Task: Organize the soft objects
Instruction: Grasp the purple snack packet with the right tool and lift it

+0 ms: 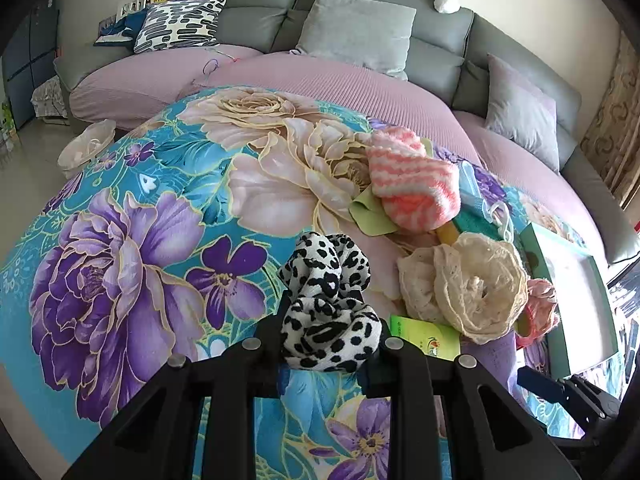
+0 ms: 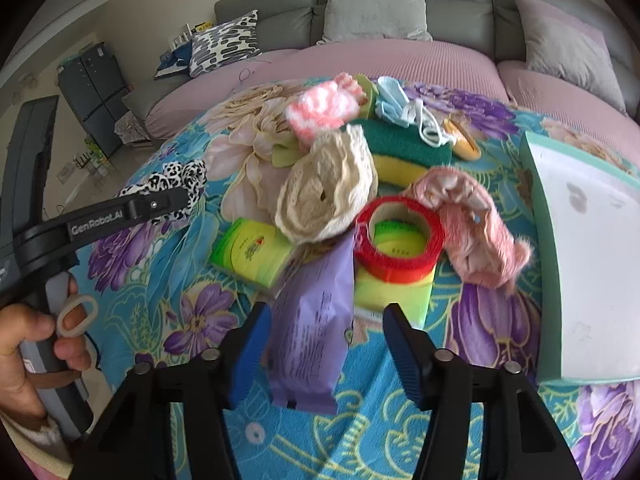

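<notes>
In the left wrist view my left gripper [image 1: 330,332] is shut on a black-and-white spotted fabric scrunchie [image 1: 324,280], held just above the floral cloth. The right wrist view shows the same scrunchie [image 2: 176,176] at the tip of the left gripper [image 2: 168,200]. My right gripper [image 2: 330,340] stands open around a purple soft packet [image 2: 312,320]. Its left blue pad [image 2: 252,344] is at the packet's side and the right pad is apart from it. Beyond lie a cream lace scrunchie [image 2: 328,192], a pink-and-white fuzzy sock [image 2: 320,112] and a pink furry cloth [image 2: 476,232].
A white tray with a green rim [image 2: 536,208] lies at the right. A red tape roll [image 2: 400,232], green-yellow packets [image 2: 252,248], a sponge [image 2: 404,152] and a face mask [image 2: 394,100] crowd the pile. A person's hand [image 2: 24,344] holds the left tool. A sofa [image 2: 400,56] runs behind.
</notes>
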Tool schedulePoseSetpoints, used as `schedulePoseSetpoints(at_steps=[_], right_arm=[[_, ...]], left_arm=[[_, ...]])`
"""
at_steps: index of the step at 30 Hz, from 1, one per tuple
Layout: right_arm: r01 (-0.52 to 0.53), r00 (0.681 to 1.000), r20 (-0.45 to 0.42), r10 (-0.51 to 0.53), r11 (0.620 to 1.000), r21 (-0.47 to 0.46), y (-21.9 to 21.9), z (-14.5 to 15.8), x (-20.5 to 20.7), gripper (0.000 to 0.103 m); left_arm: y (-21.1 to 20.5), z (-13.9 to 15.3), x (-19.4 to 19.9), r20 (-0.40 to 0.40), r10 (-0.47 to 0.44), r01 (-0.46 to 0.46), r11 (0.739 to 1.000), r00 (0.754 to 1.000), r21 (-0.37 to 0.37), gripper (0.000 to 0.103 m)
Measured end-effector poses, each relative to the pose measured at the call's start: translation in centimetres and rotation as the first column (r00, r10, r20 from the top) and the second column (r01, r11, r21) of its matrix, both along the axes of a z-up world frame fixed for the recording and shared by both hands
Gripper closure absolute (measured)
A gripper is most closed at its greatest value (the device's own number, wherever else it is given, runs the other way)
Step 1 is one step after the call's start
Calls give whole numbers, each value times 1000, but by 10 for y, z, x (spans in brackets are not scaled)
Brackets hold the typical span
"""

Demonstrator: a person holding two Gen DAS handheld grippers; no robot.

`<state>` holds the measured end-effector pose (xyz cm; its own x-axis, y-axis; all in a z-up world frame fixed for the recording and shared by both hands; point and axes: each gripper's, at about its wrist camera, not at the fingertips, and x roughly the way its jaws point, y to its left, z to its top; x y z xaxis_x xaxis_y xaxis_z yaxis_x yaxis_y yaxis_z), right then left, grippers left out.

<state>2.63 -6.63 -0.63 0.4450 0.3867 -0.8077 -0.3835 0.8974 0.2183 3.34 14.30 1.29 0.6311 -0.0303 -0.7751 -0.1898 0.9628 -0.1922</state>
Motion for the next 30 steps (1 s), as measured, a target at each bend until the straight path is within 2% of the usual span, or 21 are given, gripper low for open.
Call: schedulePoseSetpoints(at_steps=[7,17,28,30], right_arm=[[-8,999,-36,10,999,41,0,-6,-2,62],[3,998,-63,4,993,116,-6,-13,1,66],[-4,999,-42,11,985,174,-12,0,0,69],[-7,999,-31,13,981,196,-14,5,-1,79]], left_arm=[[-1,-2,2,-5,-4,4,1000,1000,-11,77],[-4,2,2,-2,15,-15,1000,1000,8,77],[-9,9,0,13,19,-19,999,1000,26,77],[-9,9,0,17,22,-22,999,1000,27,77]])
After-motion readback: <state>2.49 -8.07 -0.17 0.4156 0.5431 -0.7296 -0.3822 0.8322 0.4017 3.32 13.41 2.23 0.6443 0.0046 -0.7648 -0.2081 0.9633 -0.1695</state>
